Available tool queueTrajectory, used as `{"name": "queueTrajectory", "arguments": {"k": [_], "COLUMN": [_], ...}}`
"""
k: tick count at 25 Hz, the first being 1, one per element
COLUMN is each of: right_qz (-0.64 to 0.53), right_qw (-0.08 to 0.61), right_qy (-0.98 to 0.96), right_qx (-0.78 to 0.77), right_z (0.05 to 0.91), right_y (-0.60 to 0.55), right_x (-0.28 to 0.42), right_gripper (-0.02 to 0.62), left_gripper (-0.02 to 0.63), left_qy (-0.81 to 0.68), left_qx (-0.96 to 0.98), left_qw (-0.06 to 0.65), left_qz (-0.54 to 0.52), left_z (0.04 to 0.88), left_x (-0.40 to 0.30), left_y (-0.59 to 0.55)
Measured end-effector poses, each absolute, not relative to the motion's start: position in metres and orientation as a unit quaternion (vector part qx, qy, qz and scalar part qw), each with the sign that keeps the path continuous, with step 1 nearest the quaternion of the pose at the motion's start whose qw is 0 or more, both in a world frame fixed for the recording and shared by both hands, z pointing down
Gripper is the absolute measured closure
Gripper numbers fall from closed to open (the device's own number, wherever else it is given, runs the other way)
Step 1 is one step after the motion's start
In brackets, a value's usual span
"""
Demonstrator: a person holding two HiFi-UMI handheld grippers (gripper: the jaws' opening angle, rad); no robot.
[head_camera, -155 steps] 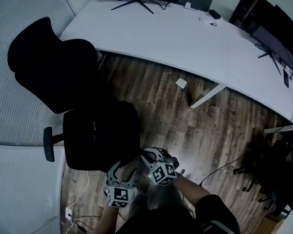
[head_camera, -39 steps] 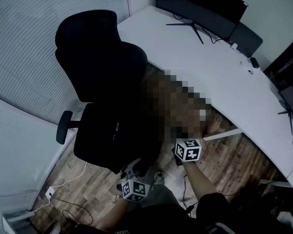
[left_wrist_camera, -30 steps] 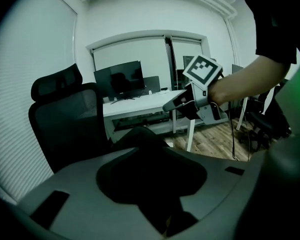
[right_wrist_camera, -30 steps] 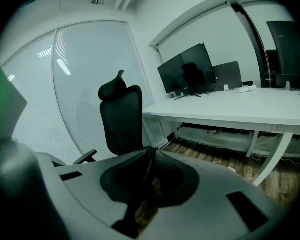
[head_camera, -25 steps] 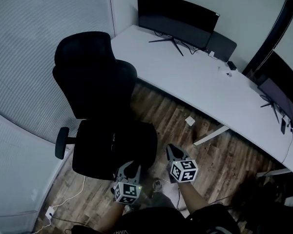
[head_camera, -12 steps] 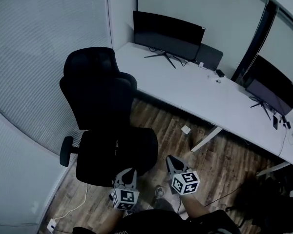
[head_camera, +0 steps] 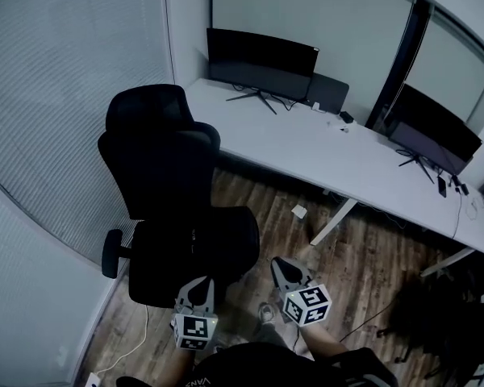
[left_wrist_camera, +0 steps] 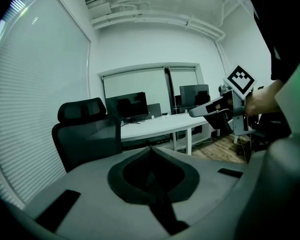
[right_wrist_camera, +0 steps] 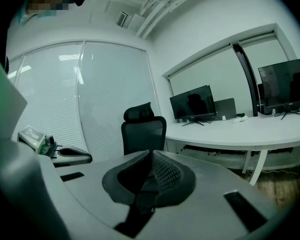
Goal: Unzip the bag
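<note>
I hold both grippers low in the head view, side by side near 6 o'clock. My left gripper (head_camera: 200, 284) has just been closing. In the left gripper view its jaws now meet tip to tip with nothing between them, and the black office chair (left_wrist_camera: 85, 134) stands beyond them. My right gripper (head_camera: 281, 264) lies at 3 o'clock of the left one, over the wooden floor (head_camera: 363, 256). In the right gripper view its jaws are also pressed together and empty.

The bag (head_camera: 200, 247) is a black mass on the chair's seat, at 12 o'clock of my left gripper and about 9 o'clock of my right. It is so dark against the seat that I cannot make out its zipper or whether it is open. Neither gripper has hold of it.

The white desk (head_camera: 323, 147) runs from 12 o'clock toward 3 o'clock of the chair. One monitor (head_camera: 262, 55) stands at its far end and a second monitor (head_camera: 431, 131) further along at 2 o'clock. A small white object (head_camera: 299, 211) lies on the floor under the desk's edge.
</note>
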State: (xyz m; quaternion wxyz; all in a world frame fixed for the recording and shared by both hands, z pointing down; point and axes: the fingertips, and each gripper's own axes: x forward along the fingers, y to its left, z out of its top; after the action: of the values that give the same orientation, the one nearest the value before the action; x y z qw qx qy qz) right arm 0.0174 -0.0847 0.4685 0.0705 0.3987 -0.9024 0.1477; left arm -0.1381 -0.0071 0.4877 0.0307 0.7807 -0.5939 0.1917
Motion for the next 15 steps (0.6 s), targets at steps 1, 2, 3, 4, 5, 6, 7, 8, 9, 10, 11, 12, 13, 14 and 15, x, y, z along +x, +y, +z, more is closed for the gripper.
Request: {"name": "queueTrajectory", "arguments": {"k": [1, 2, 3, 4, 5, 6, 7, 8, 9, 10, 11, 12, 13, 14, 15], "right_qz": [0.146, 0.145, 0.144, 0.144, 0.145, 0.146, 0.146, 0.147, 0.146, 0.146, 0.146, 0.145, 0.145, 0.146, 0.146], "right_qw": [0.07, 0.069, 0.069, 0.069, 0.069, 0.069, 0.069, 0.069, 0.068, 0.067, 0.067, 0.067, 0.067, 0.066, 0.066], "right_qy": [-0.903, -0.903, -0.904, -0.904, -0.904, -0.904, -0.903, -0.903, -0.903, -0.904, -0.904, -0.905, -0.905, -0.906, -0.906], "right_qx": [0.398, 0.398, 0.397, 0.397, 0.397, 0.397, 0.397, 0.397, 0.397, 0.397, 0.396, 0.394, 0.393, 0.393, 0.392], "right_z": [0.467, 0.465, 0.465, 0.464, 0.464, 0.464, 0.464, 0.463, 0.461, 0.46, 0.459, 0.458, 0.459, 0.459, 0.459], "right_y": [-0.077, -0.069, -0.062, -0.055, -0.049, -0.042, -0.036, -0.03, -0.024, -0.018, -0.012, -0.006, 0.001, 0.008, 0.014], "right_x": [0.016, 0.015, 0.013, 0.011, 0.009, 0.007, 0.005, 0.003, 0.002, 0.0, -0.001, -0.003, -0.004, -0.005, -0.007], "right_gripper": [0.543, 0.543, 0.543, 0.543, 0.543, 0.543, 0.543, 0.543, 0.543, 0.543, 0.543, 0.543, 0.543, 0.543, 0.543], "left_gripper": [0.586, 0.586, 0.586, 0.586, 0.586, 0.586, 0.586, 0.586, 0.587, 0.586, 0.586, 0.586, 0.588, 0.586, 0.586], "left_qy": [-0.593, -0.593, -0.592, -0.591, -0.59, -0.589, -0.588, -0.588, -0.588, -0.589, -0.59, -0.59, -0.589, -0.589, -0.589], "left_qx": [0.782, 0.782, 0.783, 0.783, 0.784, 0.785, 0.786, 0.786, 0.786, 0.786, 0.786, 0.787, 0.788, 0.789, 0.788], "left_qw": [0.029, 0.027, 0.026, 0.025, 0.024, 0.023, 0.02, 0.016, 0.012, 0.01, 0.009, 0.009, 0.009, 0.007, 0.002], "left_qz": [0.19, 0.19, 0.189, 0.19, 0.19, 0.19, 0.19, 0.19, 0.189, 0.187, 0.185, 0.182, 0.18, 0.178, 0.176], "left_z": [0.485, 0.483, 0.48, 0.479, 0.477, 0.475, 0.473, 0.47, 0.468, 0.465, 0.464, 0.462, 0.46, 0.459, 0.459], "left_x": [-0.139, -0.14, -0.142, -0.144, -0.145, -0.146, -0.147, -0.148, -0.149, -0.151, -0.151, -0.152, -0.152, -0.152, -0.153], "left_y": [-0.001, 0.006, 0.012, 0.018, 0.024, 0.031, 0.038, 0.044, 0.05, 0.056, 0.063, 0.069, 0.076, 0.082, 0.088]}}
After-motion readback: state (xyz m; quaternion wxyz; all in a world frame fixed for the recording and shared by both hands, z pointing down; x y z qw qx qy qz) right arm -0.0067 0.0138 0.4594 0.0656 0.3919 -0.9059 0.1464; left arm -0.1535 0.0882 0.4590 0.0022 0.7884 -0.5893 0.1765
